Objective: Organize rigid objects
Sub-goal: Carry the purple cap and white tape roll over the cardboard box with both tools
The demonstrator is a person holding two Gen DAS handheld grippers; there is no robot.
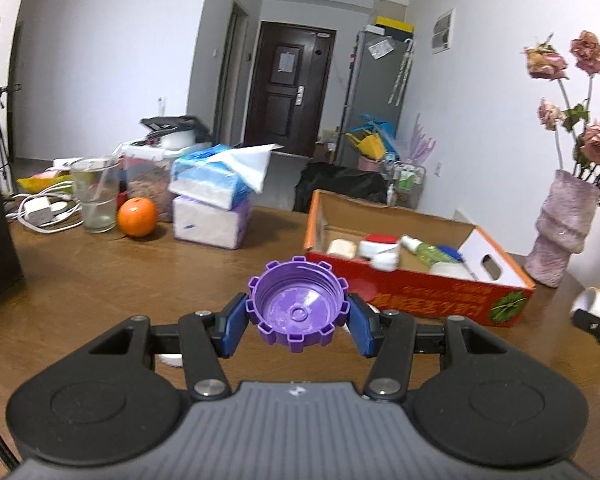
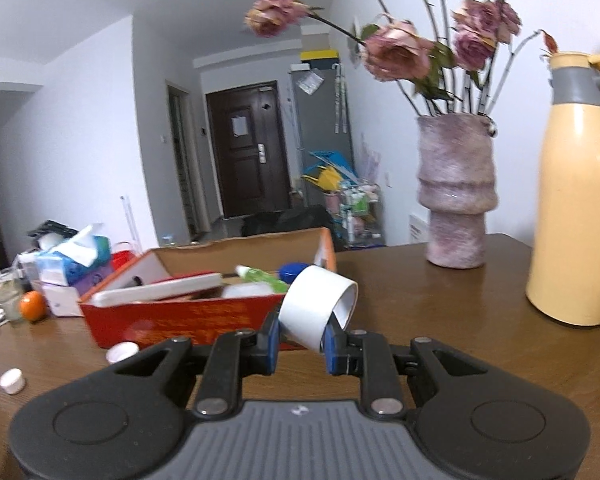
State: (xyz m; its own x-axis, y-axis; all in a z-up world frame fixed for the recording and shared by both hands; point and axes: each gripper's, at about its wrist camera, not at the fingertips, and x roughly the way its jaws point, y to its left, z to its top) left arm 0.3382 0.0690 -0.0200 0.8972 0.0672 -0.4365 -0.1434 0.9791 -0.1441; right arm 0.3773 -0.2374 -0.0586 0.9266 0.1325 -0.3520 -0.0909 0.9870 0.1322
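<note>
My left gripper [image 1: 297, 322] is shut on a purple ribbed cap [image 1: 298, 305], its hollow side facing the camera, held above the wooden table [image 1: 100, 280]. Beyond it to the right lies an open red cardboard box [image 1: 420, 292] with several white and green bottles inside. My right gripper [image 2: 301, 343] is shut on a white tape roll [image 2: 318, 304], lifted just in front of the same red box [image 2: 188, 320]. The right gripper's tip with the white roll [image 1: 590, 304] shows at the right edge of the left wrist view.
Two small white caps [image 2: 122, 352] [image 2: 11, 381] lie on the table left of the box. An orange [image 1: 137, 217], a glass [image 1: 96, 196] and stacked tissue packs [image 1: 212, 208] stand at the back left. A pink vase with dried roses [image 2: 456, 192] and a yellow thermos [image 2: 576, 200] stand at the right.
</note>
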